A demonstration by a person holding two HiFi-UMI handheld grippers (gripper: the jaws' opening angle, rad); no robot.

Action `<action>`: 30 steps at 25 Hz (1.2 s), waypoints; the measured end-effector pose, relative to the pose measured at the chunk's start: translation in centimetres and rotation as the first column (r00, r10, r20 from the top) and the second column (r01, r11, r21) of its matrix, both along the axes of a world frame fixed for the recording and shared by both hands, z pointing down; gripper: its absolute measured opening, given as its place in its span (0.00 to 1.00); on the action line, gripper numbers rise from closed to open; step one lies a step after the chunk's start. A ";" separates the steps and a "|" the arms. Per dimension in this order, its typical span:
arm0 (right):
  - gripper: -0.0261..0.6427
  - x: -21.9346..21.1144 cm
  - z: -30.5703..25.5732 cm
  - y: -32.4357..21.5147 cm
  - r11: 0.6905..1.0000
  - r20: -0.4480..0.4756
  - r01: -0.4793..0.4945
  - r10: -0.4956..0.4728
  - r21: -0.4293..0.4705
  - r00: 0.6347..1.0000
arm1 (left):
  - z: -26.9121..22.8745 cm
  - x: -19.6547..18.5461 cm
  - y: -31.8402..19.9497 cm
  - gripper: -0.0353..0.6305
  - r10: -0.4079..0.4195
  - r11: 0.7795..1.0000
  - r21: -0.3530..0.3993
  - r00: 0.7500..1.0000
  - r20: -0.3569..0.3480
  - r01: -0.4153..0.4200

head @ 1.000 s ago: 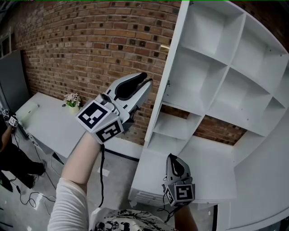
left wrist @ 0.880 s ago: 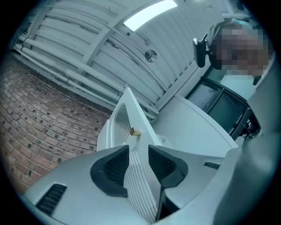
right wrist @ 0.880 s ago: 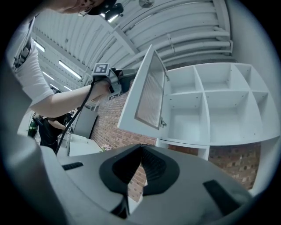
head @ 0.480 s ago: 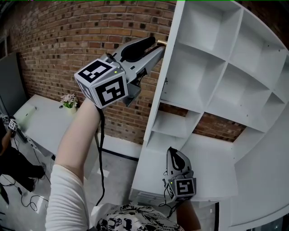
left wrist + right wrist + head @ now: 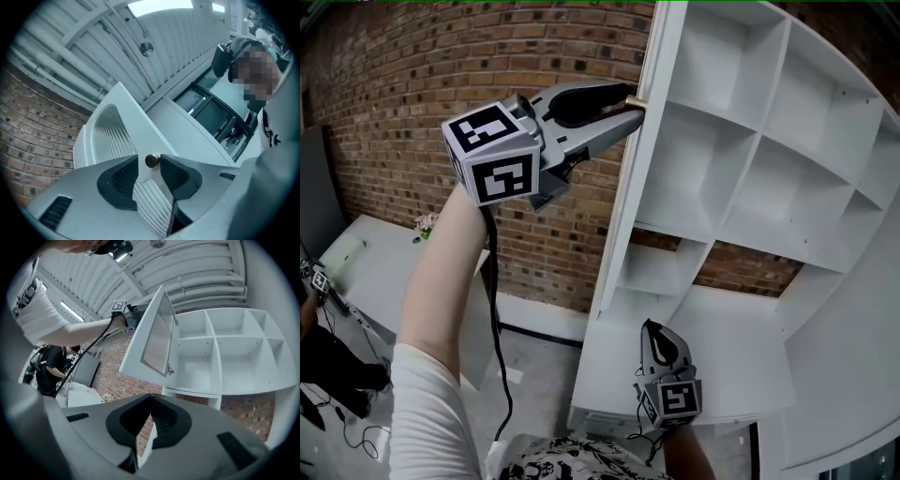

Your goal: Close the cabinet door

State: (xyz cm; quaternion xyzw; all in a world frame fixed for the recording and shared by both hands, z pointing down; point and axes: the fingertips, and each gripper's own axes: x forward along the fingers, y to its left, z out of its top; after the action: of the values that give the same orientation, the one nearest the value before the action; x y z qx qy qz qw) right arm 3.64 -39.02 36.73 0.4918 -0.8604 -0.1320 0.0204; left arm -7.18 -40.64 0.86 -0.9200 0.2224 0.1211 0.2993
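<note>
- At cabinet [image 5: 759, 141] top left corner: cabinet door [image 5: 154, 338] swung wide open, not yet closed.
- Left gripper [image 5: 619, 103] raised to door's free edge, jaws released and just been opening, brass knob [image 5: 151, 161] between the pads, no squeeze visible.
- Right gripper [image 5: 656, 330] low near cabinet's bottom edge, jaws clenched on nothing.
- Judged step: push door home. Best to press on white frame beside knob, not ribbed insert. Follow hinge arc and ease off before cabinet edge to avoid slam or rebound.
</note>
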 end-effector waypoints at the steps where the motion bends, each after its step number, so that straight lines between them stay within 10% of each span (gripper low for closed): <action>1: 0.05 0.1 0.2 0.0 1.000 0.003 -0.006 0.006 -0.005 1.000 | 0.0 0.4 0.2 0.28 -0.003 1.000 0.017 1.000 0.028 0.003; 30: 0.05 17.5 -0.9 -8.7 0.999 0.073 -0.023 0.026 -0.028 0.997 | -0.1 18.4 -3.9 0.19 -0.154 0.980 0.137 0.984 0.090 0.141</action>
State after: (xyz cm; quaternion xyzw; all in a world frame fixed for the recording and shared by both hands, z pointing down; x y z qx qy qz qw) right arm 21.10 -47.67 35.84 0.5065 -0.8562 -0.1018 -0.0030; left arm 11.23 -44.53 0.76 -0.8843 0.2662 0.0666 0.3777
